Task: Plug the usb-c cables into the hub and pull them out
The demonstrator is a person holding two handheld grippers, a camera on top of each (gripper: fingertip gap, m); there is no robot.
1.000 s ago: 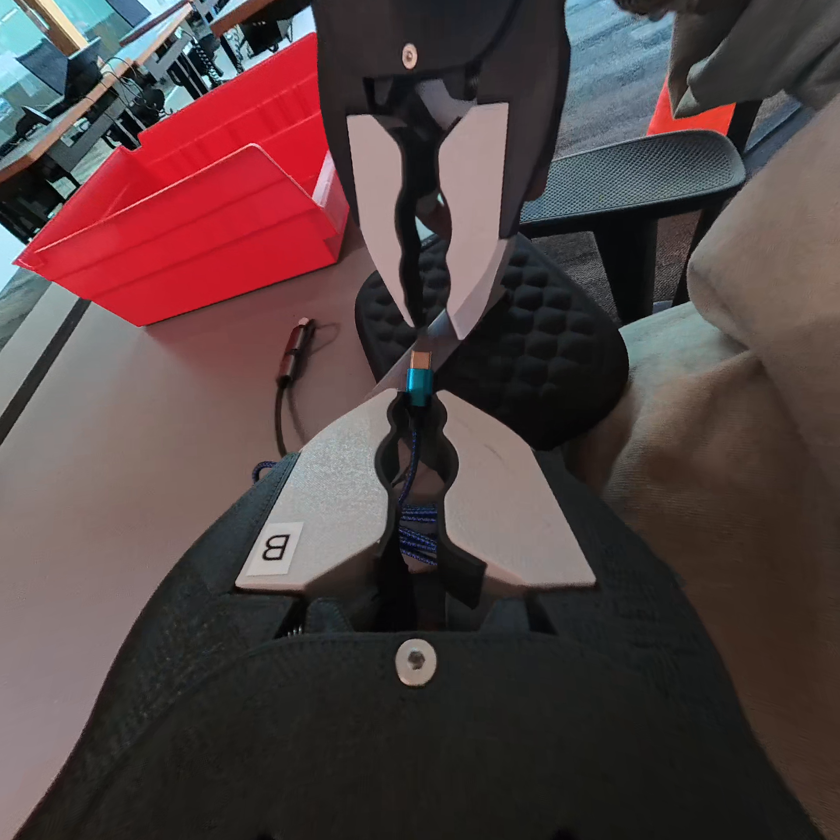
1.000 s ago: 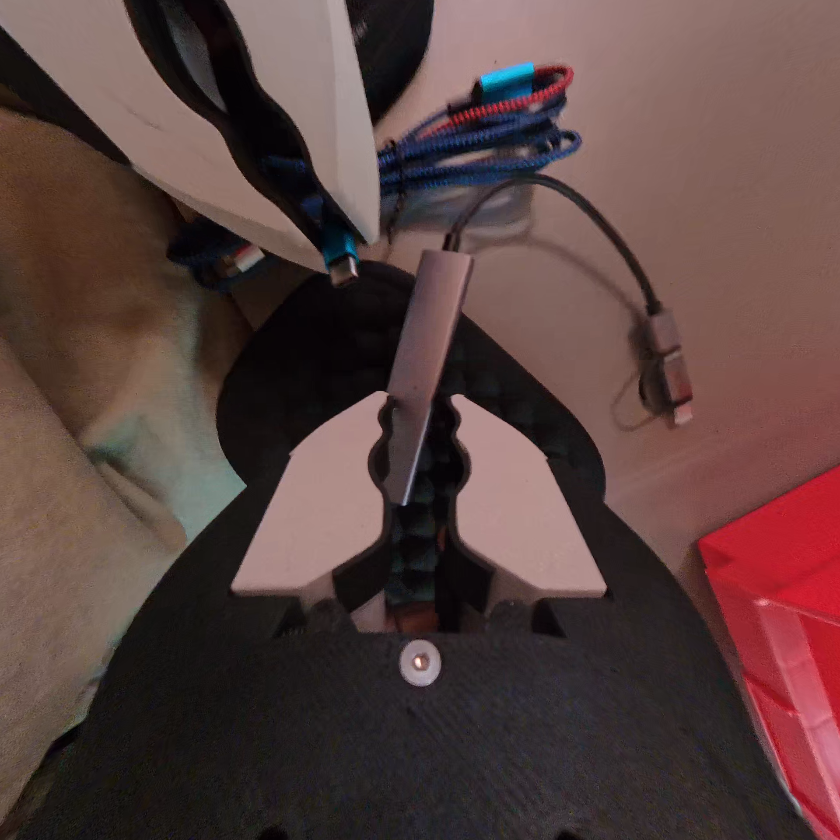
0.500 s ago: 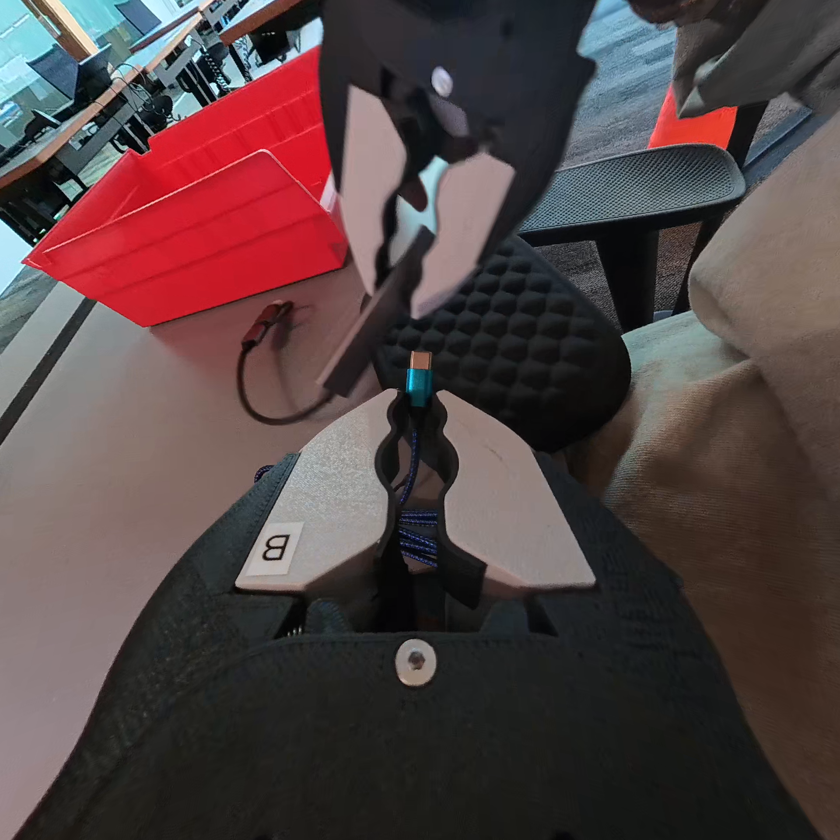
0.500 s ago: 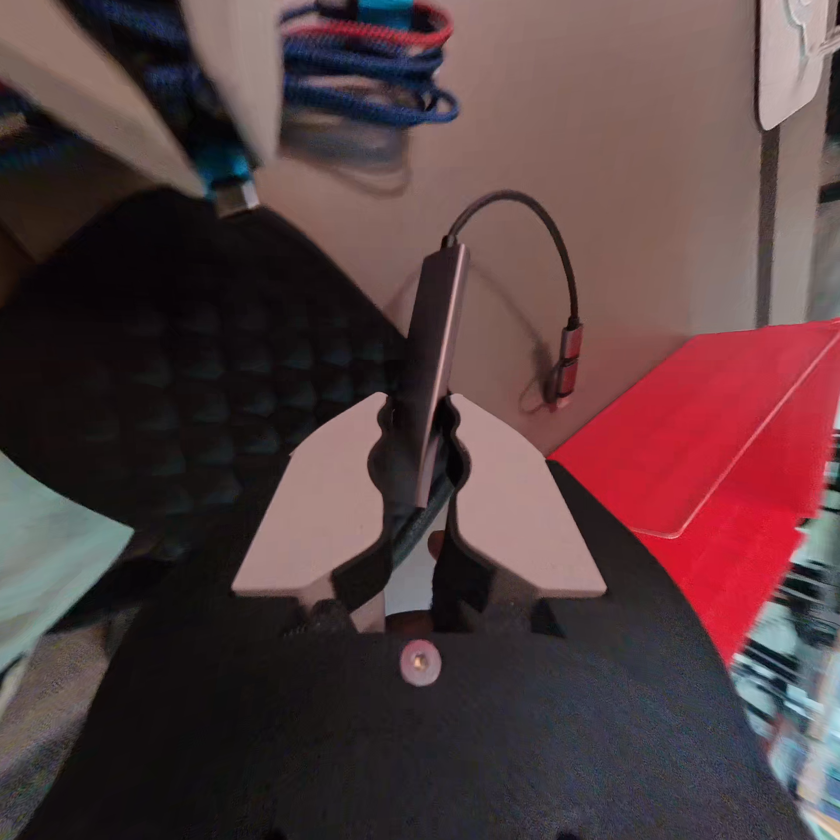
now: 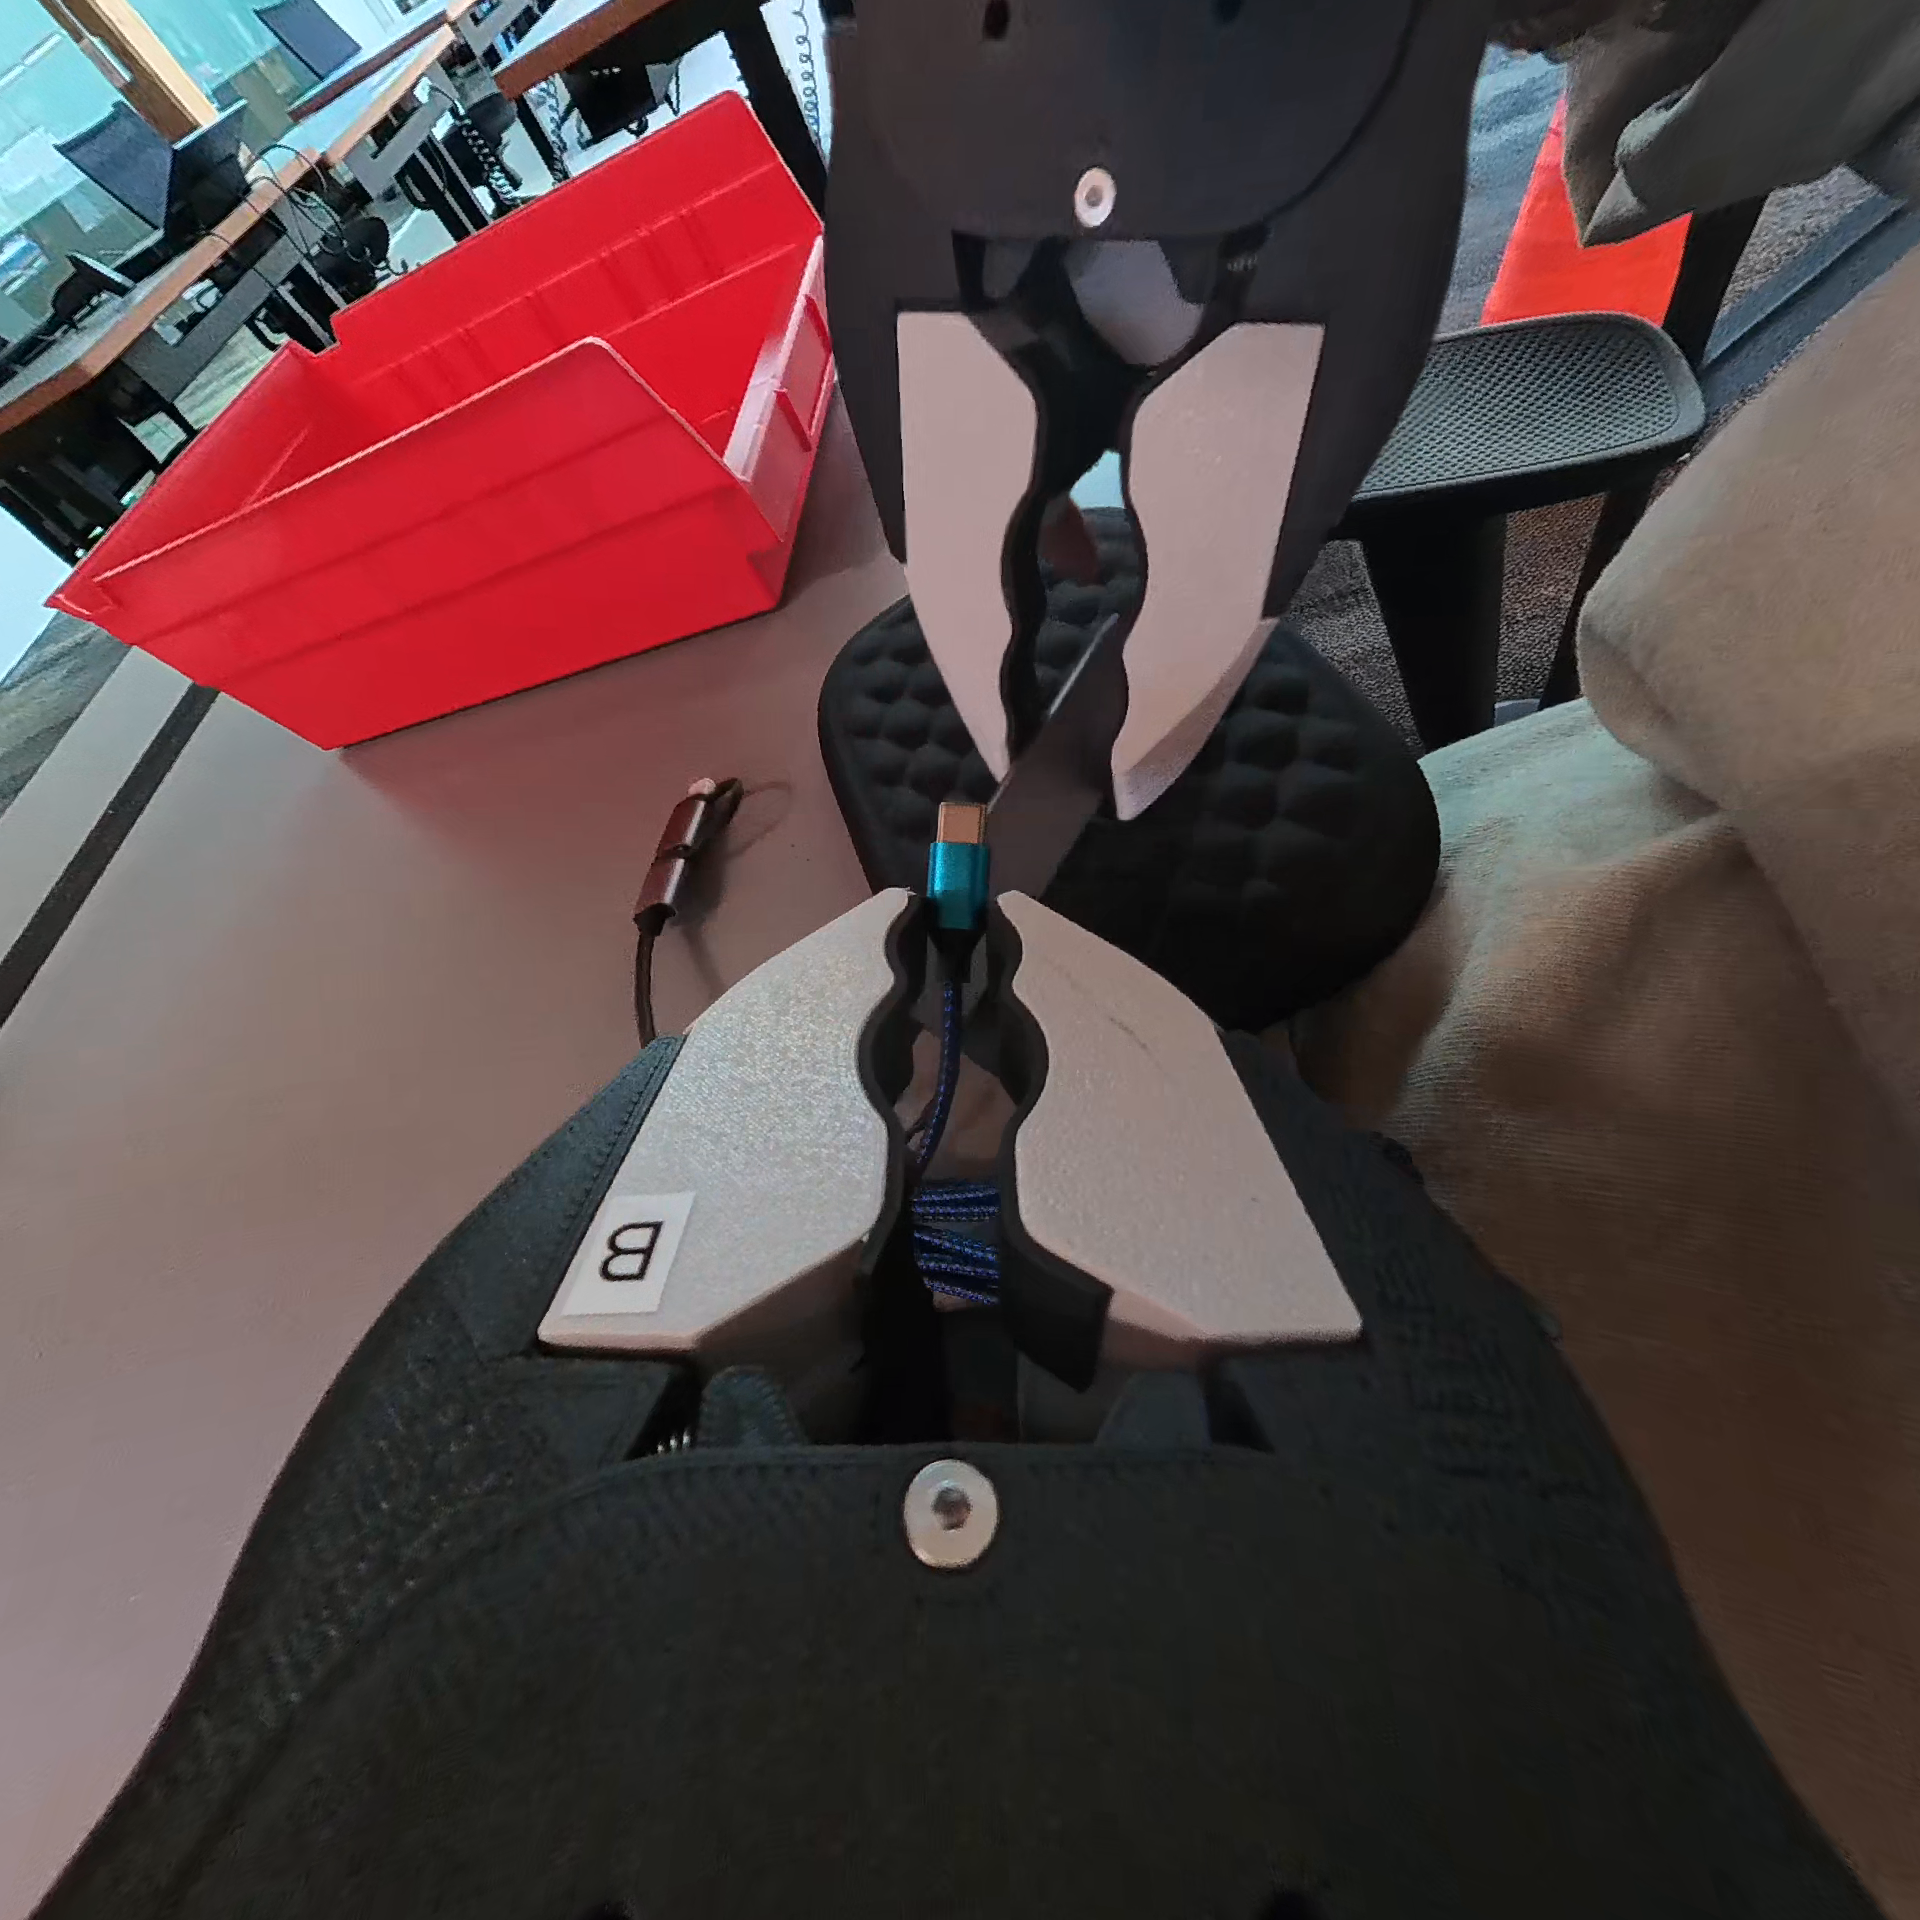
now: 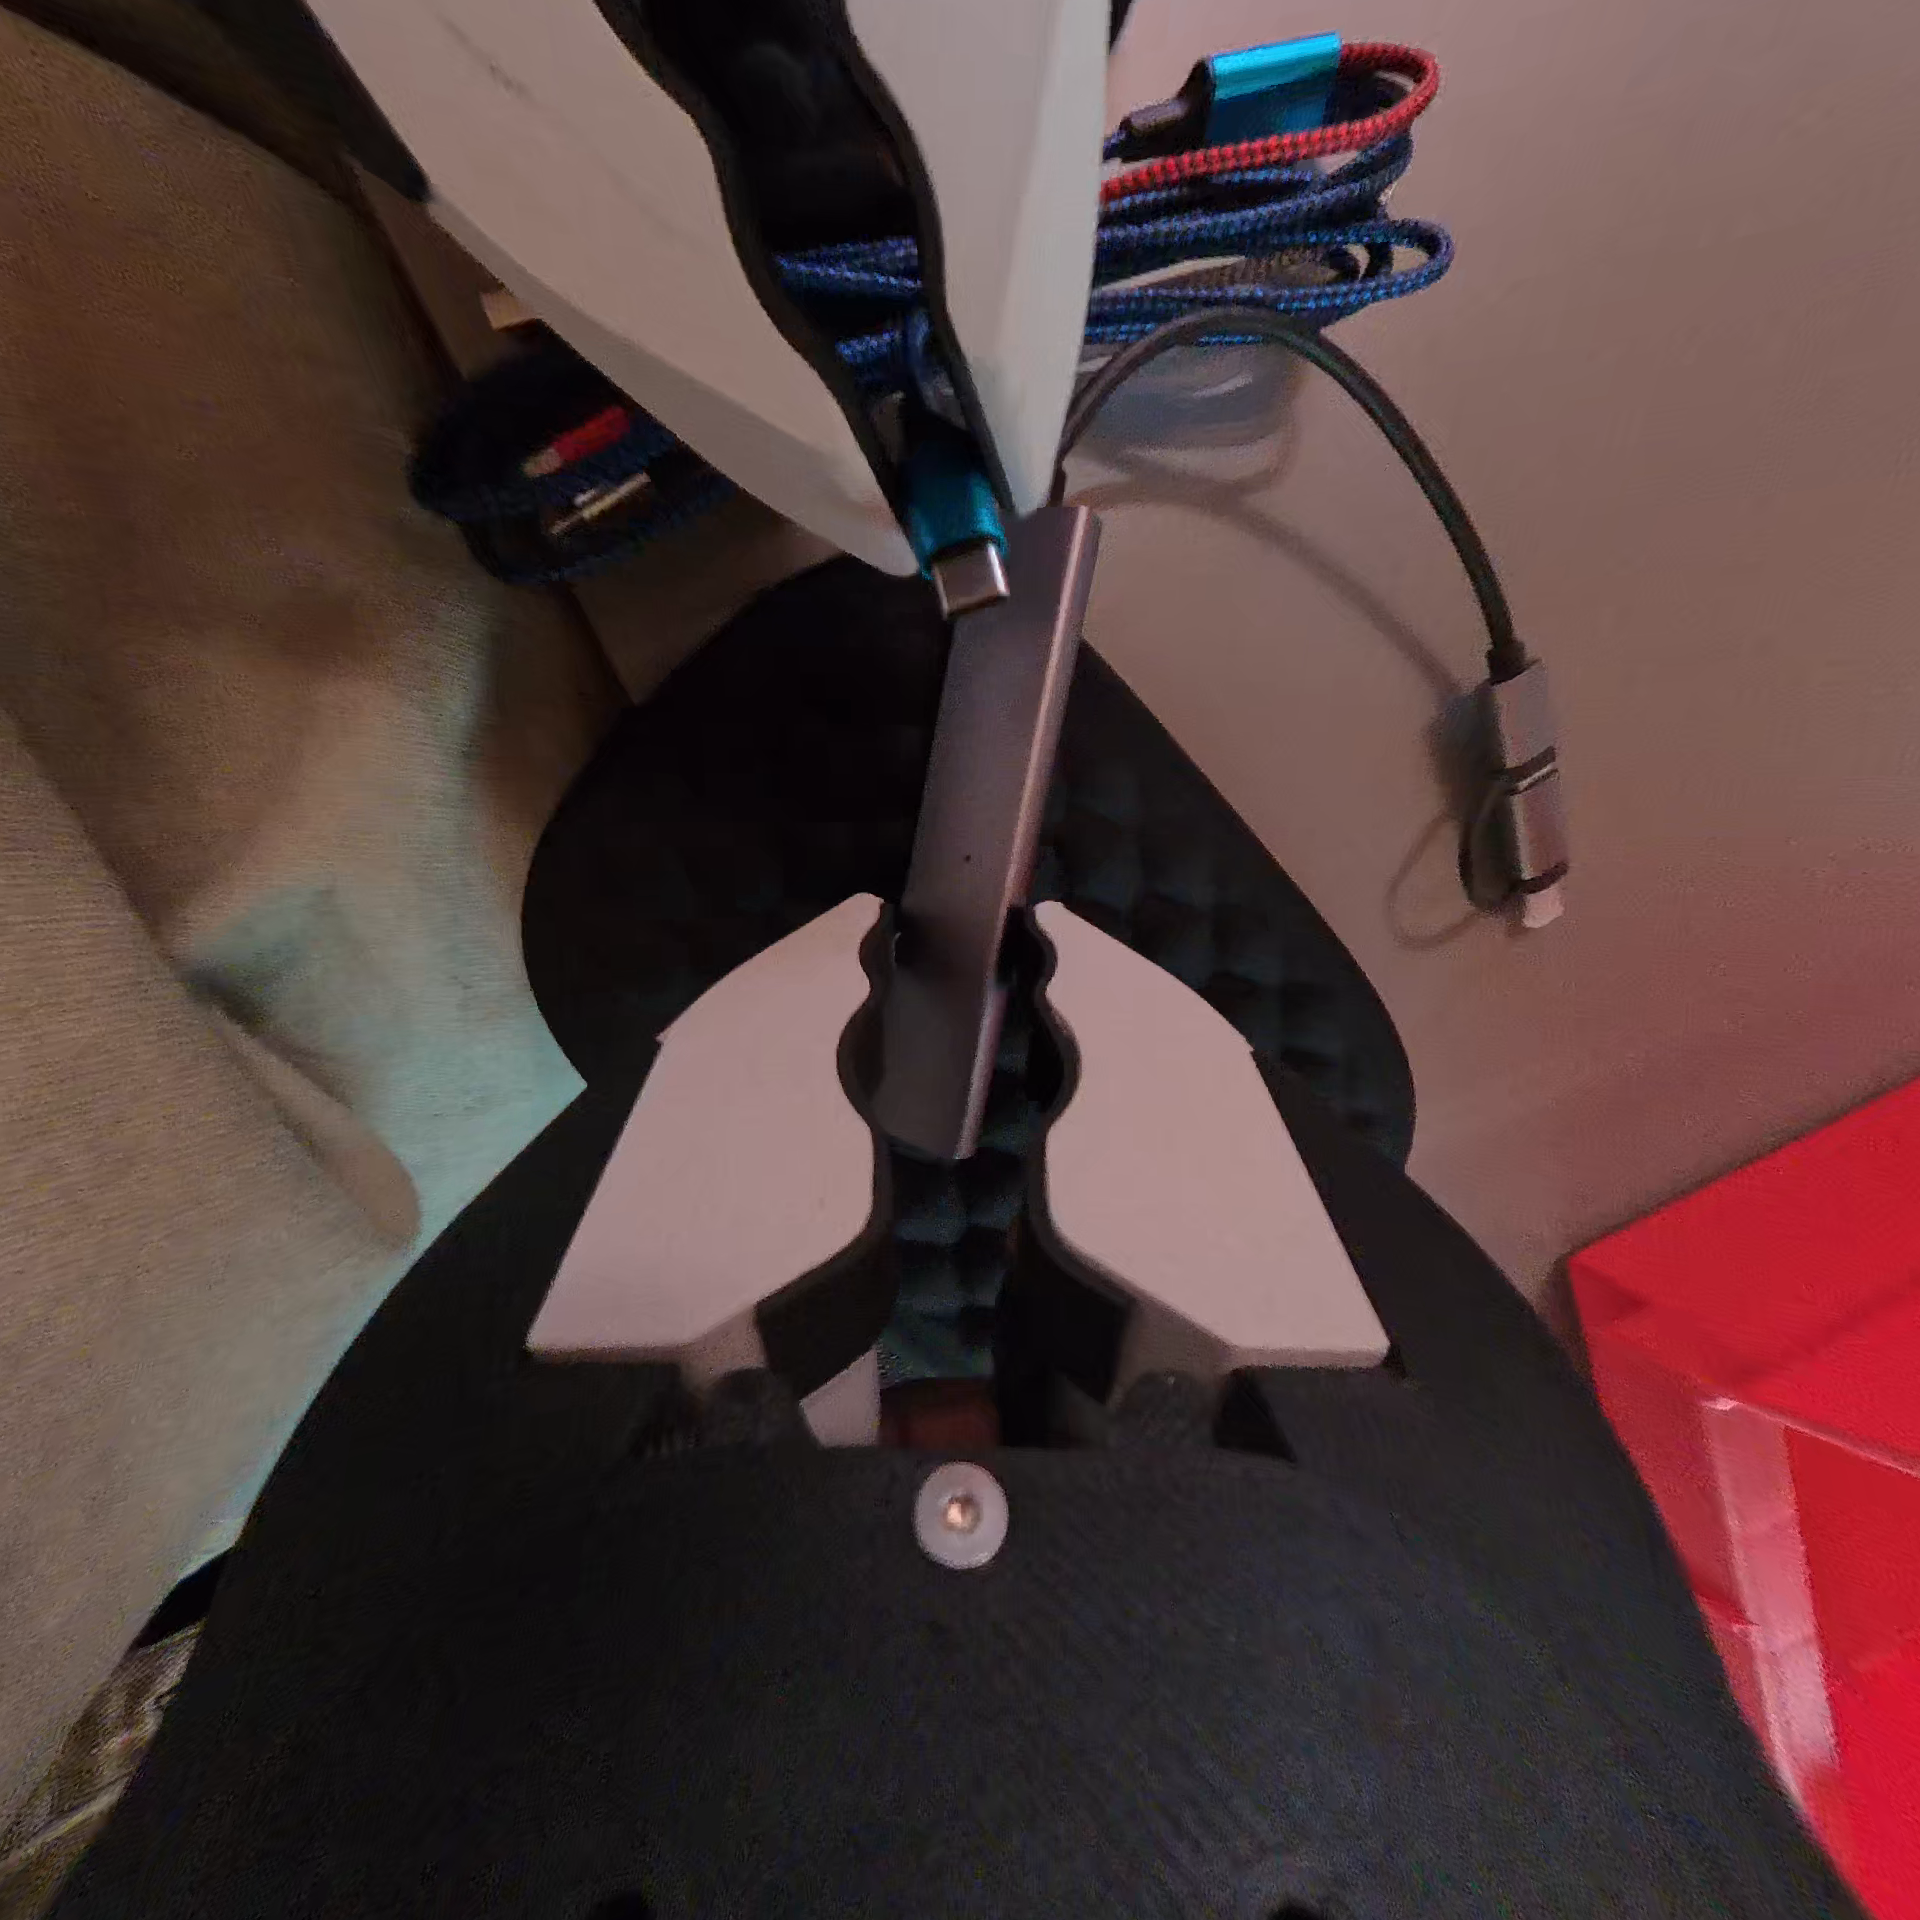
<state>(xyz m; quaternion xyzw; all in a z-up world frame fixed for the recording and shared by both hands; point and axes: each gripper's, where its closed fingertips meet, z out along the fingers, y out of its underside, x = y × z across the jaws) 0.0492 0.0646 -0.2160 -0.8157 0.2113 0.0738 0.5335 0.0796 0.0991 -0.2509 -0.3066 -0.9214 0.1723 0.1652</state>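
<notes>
My left gripper (image 5: pixel 956 906) is shut on a blue braided usb-c cable, its teal plug (image 5: pixel 957 868) sticking out past the fingertips. My right gripper (image 6: pixel 956 914) is shut on the slim grey hub (image 6: pixel 997 748), held up above the table. In the left wrist view the right gripper (image 5: pixel 1060 769) faces me with the hub (image 5: pixel 1044 821) pointing down beside the plug. In the right wrist view the plug (image 6: pixel 961 540) lies against the hub's far end, beside the left gripper (image 6: pixel 966 540). The hub's own lead ends in a grey connector (image 6: pixel 1522 800) on the table.
A red bin (image 5: pixel 468 447) stands at the table's far left, also at the right edge of the right wrist view (image 6: pixel 1766 1455). A black cushion (image 5: pixel 1226 831) lies under the grippers. Coiled blue and red cables (image 6: pixel 1278 229) lie on the table. Beige cloth (image 5: pixel 1662 1039) fills the right. The left gripper's tips are roughly 6 centimeters from the right gripper's.
The right gripper swung the hub away to the side half a second ago, then brought it back. The hub's far end now sits right beside the teal plug.
</notes>
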